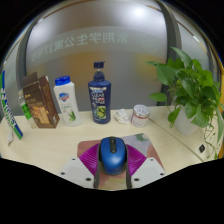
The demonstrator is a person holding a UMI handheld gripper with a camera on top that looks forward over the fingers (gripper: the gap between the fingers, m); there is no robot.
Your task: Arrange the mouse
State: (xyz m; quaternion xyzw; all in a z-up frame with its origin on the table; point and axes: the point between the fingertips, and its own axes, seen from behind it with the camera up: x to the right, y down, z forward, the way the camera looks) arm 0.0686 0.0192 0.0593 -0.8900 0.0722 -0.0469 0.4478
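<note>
Taking the mouse (113, 153) as the landmark: far to its left and back on the bench (60, 145) stands a brown box (39, 100), and next to that, closer in, a white bottle (67, 101) with a blue cap. Straight behind the mouse, toward the wall, stands a dark blue bottle (98, 94) with a printed label. Behind and to the right of the mouse sits a small white cup (140, 114), and further right again a leafy green plant (190, 88) spreads over the bench corner. The mouse itself is blue and lies on a pink mat (95, 152) right at the near edge of the bench, directly between the fingers (74, 172), with its long axis running straight away along them, nose toward the blue bottle. The fingers flank both sides of the mouse, but whether they press on it or leave a gap I cannot tell. Judging by this, the coming move turns on that alignment: the mouse lies square to the gripper (113, 171), so a straight squeeze across its narrow width would suit.
</note>
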